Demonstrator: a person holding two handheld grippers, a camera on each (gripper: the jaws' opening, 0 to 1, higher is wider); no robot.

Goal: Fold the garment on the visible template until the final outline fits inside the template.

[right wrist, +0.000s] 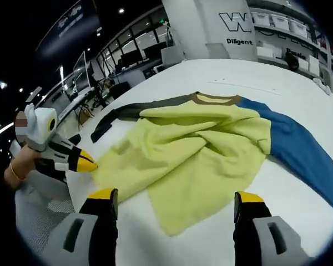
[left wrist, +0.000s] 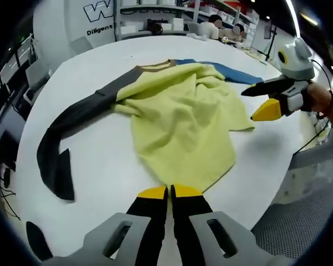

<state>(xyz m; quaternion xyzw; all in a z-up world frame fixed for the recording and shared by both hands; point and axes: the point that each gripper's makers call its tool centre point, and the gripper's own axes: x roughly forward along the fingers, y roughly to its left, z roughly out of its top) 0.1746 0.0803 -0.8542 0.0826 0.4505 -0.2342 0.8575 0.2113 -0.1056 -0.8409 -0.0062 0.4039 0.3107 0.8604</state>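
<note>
On the white table point(left wrist: 100, 166), the left gripper point(left wrist: 170, 192) has its fingers pinched together at the near hem of the yellow garment point(left wrist: 183, 122). The right gripper point(right wrist: 175, 200) stands wide apart, holding nothing, the garment just ahead between its fingers.

This is looking like an open-plan lab or company workspace: a white pillar point(right wrist: 233, 27) is carrying a logo and the word "Diligent" (the rest is cut off), shelving point(left wrist: 155, 14) is holding boxes, and desks with monitors point(right wrist: 127, 58) are standing under ceiling spotlights.
</note>
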